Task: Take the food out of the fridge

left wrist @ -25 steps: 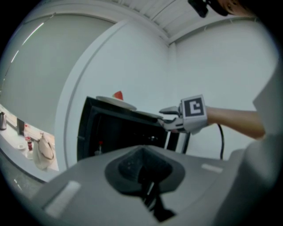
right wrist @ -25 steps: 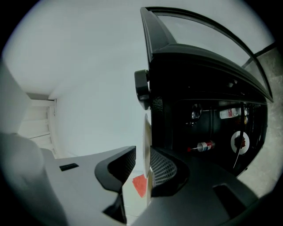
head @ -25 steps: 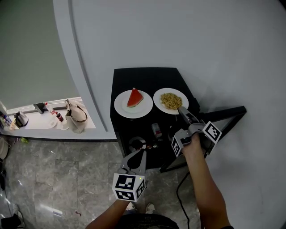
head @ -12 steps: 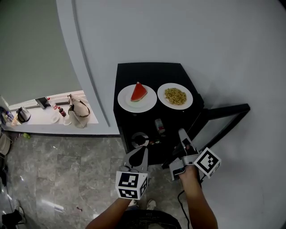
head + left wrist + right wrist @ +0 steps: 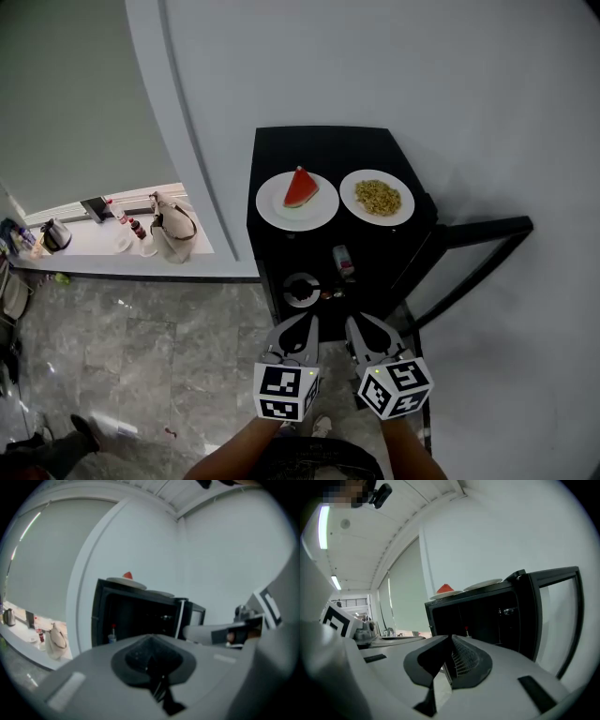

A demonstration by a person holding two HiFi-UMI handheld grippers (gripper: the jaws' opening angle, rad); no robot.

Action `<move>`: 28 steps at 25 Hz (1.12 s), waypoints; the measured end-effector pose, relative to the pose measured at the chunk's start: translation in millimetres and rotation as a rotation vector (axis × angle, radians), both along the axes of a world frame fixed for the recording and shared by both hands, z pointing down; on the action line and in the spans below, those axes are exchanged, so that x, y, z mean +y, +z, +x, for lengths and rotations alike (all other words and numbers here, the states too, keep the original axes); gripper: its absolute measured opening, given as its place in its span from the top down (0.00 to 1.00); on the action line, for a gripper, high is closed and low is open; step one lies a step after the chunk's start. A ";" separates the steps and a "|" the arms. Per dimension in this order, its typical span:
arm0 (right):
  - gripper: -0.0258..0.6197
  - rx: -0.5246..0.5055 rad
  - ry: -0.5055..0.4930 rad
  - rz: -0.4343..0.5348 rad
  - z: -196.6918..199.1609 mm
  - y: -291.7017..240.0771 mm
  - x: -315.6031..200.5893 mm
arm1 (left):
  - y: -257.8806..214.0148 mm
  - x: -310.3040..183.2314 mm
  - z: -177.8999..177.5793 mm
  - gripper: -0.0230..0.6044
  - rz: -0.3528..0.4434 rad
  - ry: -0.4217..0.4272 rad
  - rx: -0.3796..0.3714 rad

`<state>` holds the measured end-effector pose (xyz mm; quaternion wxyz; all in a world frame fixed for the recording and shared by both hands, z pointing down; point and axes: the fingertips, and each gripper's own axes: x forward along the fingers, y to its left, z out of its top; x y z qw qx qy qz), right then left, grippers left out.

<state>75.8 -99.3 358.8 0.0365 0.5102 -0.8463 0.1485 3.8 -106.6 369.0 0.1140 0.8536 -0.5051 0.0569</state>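
- The left gripper (image 5: 150, 640) has its jaws pressed together with nothing between them
- The right gripper (image 5: 451, 641) has just been closing its jaws; their tips now meet and they too hold nothing
- Both grippers are held side by side and low, well short of the small black fridge (image 5: 319, 150), with their jaws pointing at its open front
- Straight ahead of the left jaws, on the fridge's lower shelf, sits a round dark container (image 5: 302, 289) – what is in it cannot be made out
- A small clear bottle with a red cap (image 5: 343, 260) stands further in, seemingly upright, so its long axis runs up and down; it lies between the two lines of aim, a little closer to the right jaws
- The black fridge door (image 5: 478, 230) hangs open on the right, beside the right gripper's path
- On the fridge's top surface rest a round white plate (image 5: 274, 211) bearing a red wedge of watermelon (image 5: 300, 187) and, just beside it to the right, a second white plate (image 5: 350, 208) of yellowish grainy food
- Judging by this, two dishes are already out and the shelf items remain – the right hand looks better placed for the bottle, but either pair of jaws would have to open before going in
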 end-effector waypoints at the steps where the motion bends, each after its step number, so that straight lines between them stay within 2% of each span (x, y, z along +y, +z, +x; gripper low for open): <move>1: 0.93 0.017 -0.007 -0.002 -2.3 2.7 1.3 | 0.5 0.5 0.3 0.99 0.001 -0.001 -0.001; 9: 0.93 0.039 -0.032 -0.005 -8.8 7.3 1.0 | 0.5 2.8 2.8 0.99 0.007 0.006 -0.007; 12: 0.93 0.019 -0.042 -0.015 -8.7 11.1 0.6 | 2.4 2.9 2.0 0.99 0.004 -0.003 0.016; 16: 0.93 -0.068 -0.066 -0.066 -9.1 25.0 -2.1 | 11.0 2.3 -2.0 0.99 -0.009 -0.026 0.032; 21: 0.93 -0.233 -0.111 -0.178 -14.1 60.1 -11.9 | 37.8 0.2 -13.9 0.99 -0.053 -0.081 0.039; 28: 0.93 -0.426 -0.148 -0.355 -20.7 139.7 -39.9 | 107.5 -1.1 -20.1 0.99 -0.170 -0.124 0.080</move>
